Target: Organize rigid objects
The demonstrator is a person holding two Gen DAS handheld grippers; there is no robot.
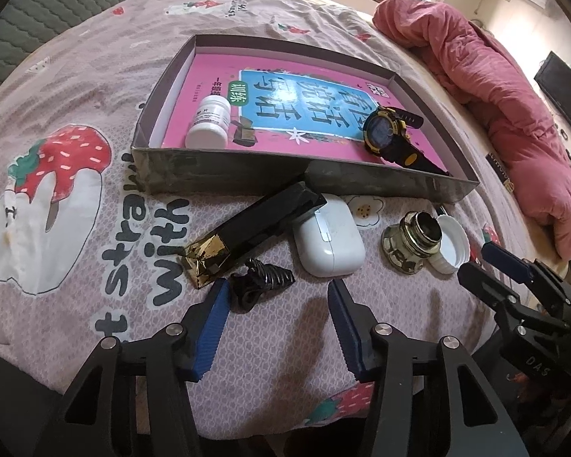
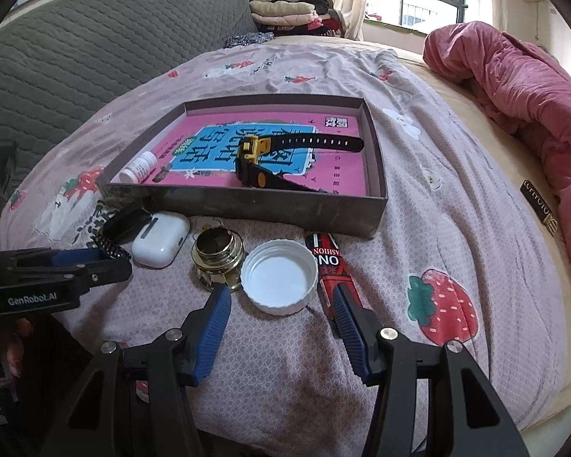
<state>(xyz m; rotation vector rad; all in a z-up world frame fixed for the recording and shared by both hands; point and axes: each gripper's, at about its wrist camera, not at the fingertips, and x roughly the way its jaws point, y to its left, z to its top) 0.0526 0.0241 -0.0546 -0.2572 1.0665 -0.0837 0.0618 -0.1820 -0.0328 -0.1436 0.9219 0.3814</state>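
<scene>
Both grippers' jaws gape empty; black clipper (image 1: 255,224) lies slantwise, gold end seemingly away from box (image 1: 247,175).

The left claw (image 1: 278,327) hangs open over the bed (image 1: 76,87), empty, its blue pads (image 1: 213,327) just short of a black hair clip (image 1: 262,280). Beyond lie a black-and-gold case (image 1: 247,228), a white earbud case (image 1: 329,243), a brass fitting (image 1: 411,243) and a white cap (image 1: 455,243). The cardboard tray (image 1: 285,179) holds a pink book (image 1: 285,114), a white bottle (image 1: 209,123) and a watch (image 1: 390,133).

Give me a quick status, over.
Left claw and right claw open, empty. Watch, pill bottle in box. Earbud case, white cap still outside.
</scene>
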